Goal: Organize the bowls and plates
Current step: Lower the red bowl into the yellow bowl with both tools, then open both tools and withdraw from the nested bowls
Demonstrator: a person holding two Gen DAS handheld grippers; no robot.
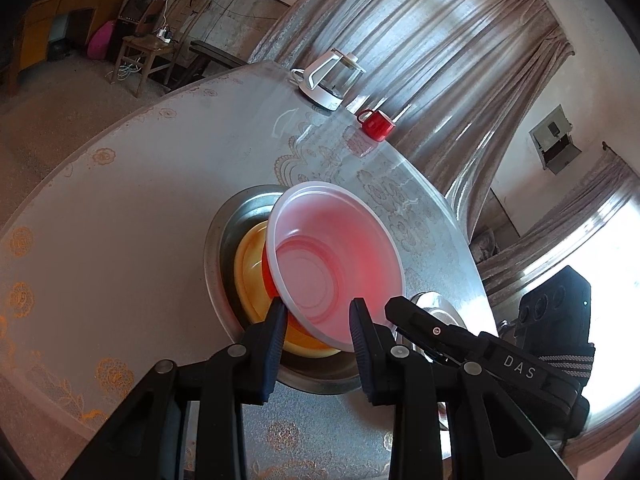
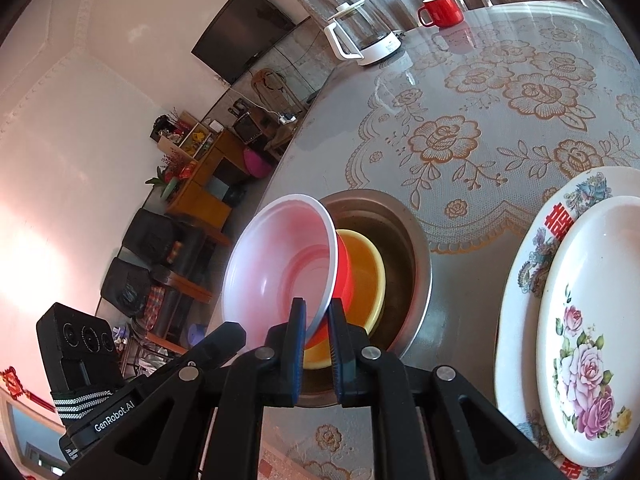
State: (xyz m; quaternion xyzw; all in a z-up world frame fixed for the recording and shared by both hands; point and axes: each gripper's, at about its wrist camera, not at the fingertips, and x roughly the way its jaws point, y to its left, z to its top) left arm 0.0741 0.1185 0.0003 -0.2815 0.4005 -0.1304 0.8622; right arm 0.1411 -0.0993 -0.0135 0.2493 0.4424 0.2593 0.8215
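A red bowl with a white rim and pale inside [image 1: 340, 264] [image 2: 280, 264] is held tilted on its side over a yellow bowl [image 1: 248, 276] [image 2: 364, 276], which sits in a steel basin [image 1: 224, 248] [image 2: 416, 256]. My right gripper [image 2: 318, 320] is shut on the red bowl's rim. My left gripper [image 1: 318, 320] straddles the same rim with its fingers apart, so it is open. The right gripper's body [image 1: 480, 344] shows in the left wrist view. Two stacked flowered plates [image 2: 580, 320] lie to the right.
A round table with a lace-pattern cloth under glass [image 2: 480, 120] holds a white-handled glass kettle [image 1: 328, 76] [image 2: 360, 36] and a red mug [image 1: 376, 122] [image 2: 440, 10] at its far edge. Curtains hang behind.
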